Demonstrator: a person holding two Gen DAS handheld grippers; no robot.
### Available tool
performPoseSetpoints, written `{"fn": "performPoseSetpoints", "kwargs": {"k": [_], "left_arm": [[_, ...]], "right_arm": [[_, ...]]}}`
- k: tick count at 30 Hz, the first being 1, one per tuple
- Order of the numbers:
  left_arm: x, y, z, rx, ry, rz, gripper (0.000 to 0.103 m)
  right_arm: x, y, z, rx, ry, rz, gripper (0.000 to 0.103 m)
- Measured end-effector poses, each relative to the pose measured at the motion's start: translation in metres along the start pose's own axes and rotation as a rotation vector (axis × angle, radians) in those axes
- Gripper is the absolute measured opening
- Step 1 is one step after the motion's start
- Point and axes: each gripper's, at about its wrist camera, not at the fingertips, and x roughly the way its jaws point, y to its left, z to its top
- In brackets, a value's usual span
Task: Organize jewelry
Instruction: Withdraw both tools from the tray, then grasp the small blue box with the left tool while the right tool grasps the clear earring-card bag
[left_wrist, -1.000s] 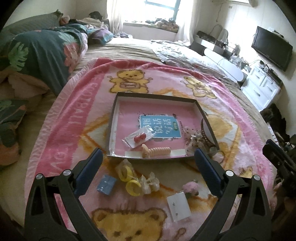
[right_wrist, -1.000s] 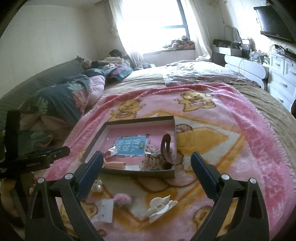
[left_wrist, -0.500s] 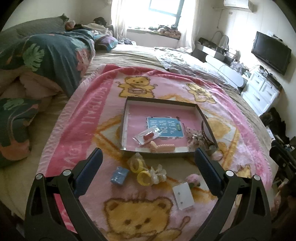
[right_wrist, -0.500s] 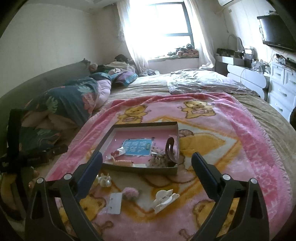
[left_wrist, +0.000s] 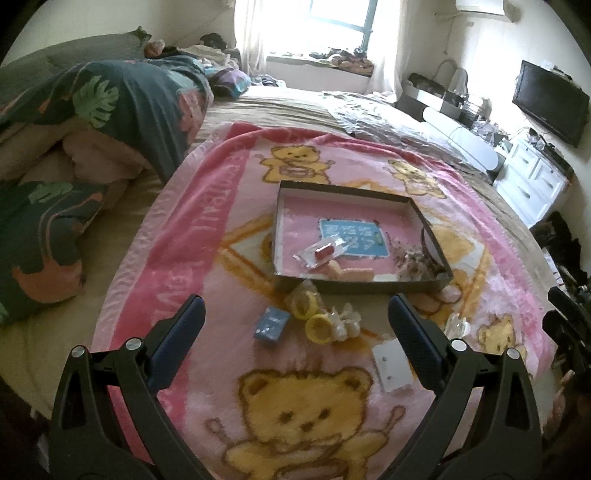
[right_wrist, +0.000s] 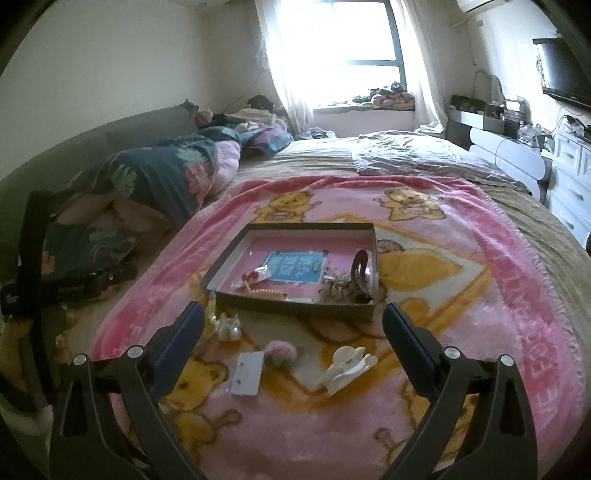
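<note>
**A:** Why were both tools hanging back over the pink bear-print fleece blanket (left_wrist: 192, 258) and not down among the pieces?

**B:** My reading is that the person was choosing a target. The left gripper (left_wrist: 295, 317) had its jaws spread wide with nothing between them, and the right gripper (right_wrist: 293, 323) was the same: released, empty, raised above the bed.

**A:** And the jewelry itself?

**B:** Split in two lots. The shallow dark cardboard tray with the pink floor (left_wrist: 291, 192) sat at about twelve o'clock from both tools. It held a blue printed card (left_wrist: 352, 236), a small clear packet with something red inside (left_wrist: 321, 253), a peach ridged hair clip (left_wrist: 351, 274) along the near wall, and a tangle of pale trinkets (left_wrist: 413, 262) in the near right corner. A brown curved headband (right_wrist: 360, 267) leaned on the right wall, probably because it was too tall to lie flat.

**A:** What lay loose?

**B:** In the left view, between the tool and the tray: a small blue box (left_wrist: 271, 325) at eleven o'clock, two yellow rings (left_wrist: 312, 314), and a white bow-like ornament (left_wrist: 345, 321) touching one ring. A white earring card (left_wrist: 389, 363) lay at one o'clock. In the right view, a pink fluffy pompom (right_wrist: 280, 350) and a white claw clip (right_wrist: 349, 365) lay between the jaws.

**A:** So the claw clip seemed the natural next pick?

**B:** For the right tool, likely.
</note>
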Motion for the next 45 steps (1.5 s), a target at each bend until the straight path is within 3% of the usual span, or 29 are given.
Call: {"fn": "performPoseSetpoints", "kwargs": {"k": [26,45], "left_arm": [[0.031,0.023,-0.061,0.058,0.106,0.087,0.093],[0.065,0.036,-0.071,0.067,0.145,0.104,0.093]], "right_arm": [[0.044,0.049,-0.051,-0.096,0.168,0.04,0.096],[0.095,0.073,-0.078,-0.129,0.291,0.071,0.096]]}}
